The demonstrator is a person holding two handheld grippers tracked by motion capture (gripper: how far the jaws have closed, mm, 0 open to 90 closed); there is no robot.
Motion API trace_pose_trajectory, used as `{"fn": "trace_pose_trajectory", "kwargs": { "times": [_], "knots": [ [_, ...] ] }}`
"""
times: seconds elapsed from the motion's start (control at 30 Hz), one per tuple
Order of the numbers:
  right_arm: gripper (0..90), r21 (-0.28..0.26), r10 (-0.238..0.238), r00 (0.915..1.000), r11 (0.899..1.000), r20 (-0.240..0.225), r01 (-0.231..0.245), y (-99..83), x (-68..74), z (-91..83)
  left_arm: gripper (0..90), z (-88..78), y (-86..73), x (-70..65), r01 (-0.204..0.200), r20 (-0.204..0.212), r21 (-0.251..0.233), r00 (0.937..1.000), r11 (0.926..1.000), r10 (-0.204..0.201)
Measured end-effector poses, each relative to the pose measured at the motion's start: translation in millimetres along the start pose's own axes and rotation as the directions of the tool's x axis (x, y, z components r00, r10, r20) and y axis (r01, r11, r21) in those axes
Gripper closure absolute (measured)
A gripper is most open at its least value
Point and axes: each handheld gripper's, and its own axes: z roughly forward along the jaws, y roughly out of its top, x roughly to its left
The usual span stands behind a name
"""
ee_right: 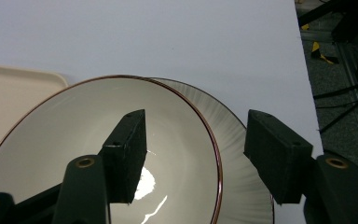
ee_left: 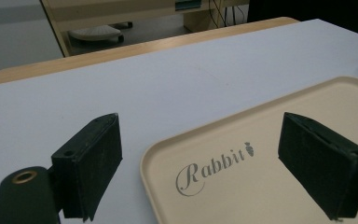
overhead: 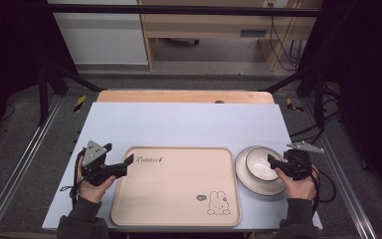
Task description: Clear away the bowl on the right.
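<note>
A white bowl [overhead: 258, 162] with a thin brown rim stands on a white plate [overhead: 251, 181] at the right of the table. My right gripper [overhead: 274, 162] reaches it from the near right. In the right gripper view the right gripper [ee_right: 196, 116] straddles the bowl [ee_right: 74, 121]: one jaw is inside it, the other outside over the plate [ee_right: 235, 154], with a gap on both sides of the rim. A beige tray [overhead: 174, 148] with a rabbit drawing lies in the middle. My left gripper [overhead: 118, 153] stands open over its far left corner, and the left gripper [ee_left: 200, 123] holds nothing above the tray [ee_left: 261, 186].
The tray and plate rest on a pale blue board [overhead: 179, 124] over a wooden table. A corner of the tray [ee_right: 9, 93] lies just left of the bowl. Dark frame rails run along both sides, and cables trail on the floor at the right.
</note>
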Motion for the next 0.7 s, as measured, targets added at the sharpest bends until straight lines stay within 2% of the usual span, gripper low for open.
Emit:
{"fn": "trace_pose_trajectory", "kwargs": {
  "times": [0.37, 0.7],
  "knots": [
    [51.6, 0.061, 0.038, 0.9988, 0.997, -0.029, -0.036, -2.0, -2.4, 4.6, 13.0, 0.3, -0.2, -0.1, -0.001, 0.000, 0.003, 1.0000, 1.0000, 0.001],
    [59.8, 0.109, 0.056, 0.9982, 0.993, -0.021, -0.054, -3.4, -4.0, 7.6, 13.1, 1.3, -0.6, -0.7, -0.003, 0.000, 0.006, 1.0000, 1.0000, 0.003]
  ]
}}
